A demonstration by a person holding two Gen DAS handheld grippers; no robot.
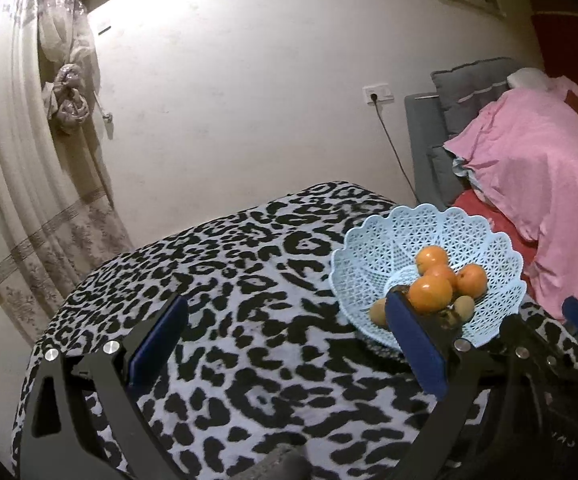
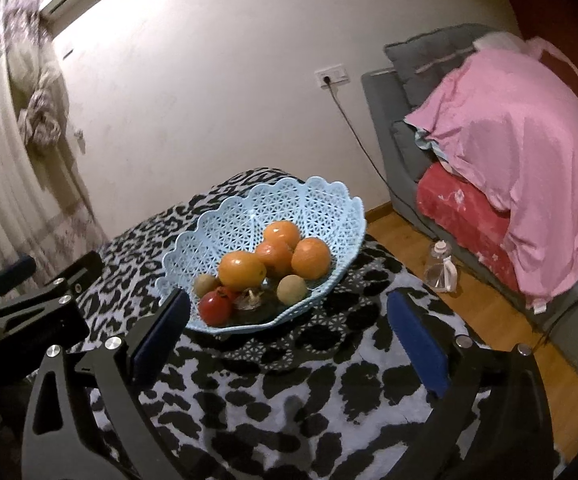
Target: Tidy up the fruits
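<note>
A light blue lattice basket (image 2: 309, 200) stands on a table with a black-and-white leopard-print cloth (image 2: 289, 400). It holds several oranges (image 2: 241, 269), two small brownish fruits (image 2: 291, 289) and a red fruit (image 2: 214, 308). The basket also shows at the right in the left wrist view (image 1: 373, 256). My right gripper (image 2: 289, 324) is open and empty, just in front of the basket. My left gripper (image 1: 289, 320) is open and empty, left of the basket, above the cloth. The left gripper also shows at the left edge of the right wrist view (image 2: 49, 276).
A grey sofa (image 2: 393, 120) with a pink sheet (image 2: 529, 152) and red cloth (image 2: 469, 216) stands to the right. A plastic bottle (image 2: 441, 268) sits on the wooden floor. A cable (image 2: 353, 136) hangs from a wall socket. Curtains (image 1: 29, 160) hang at the left.
</note>
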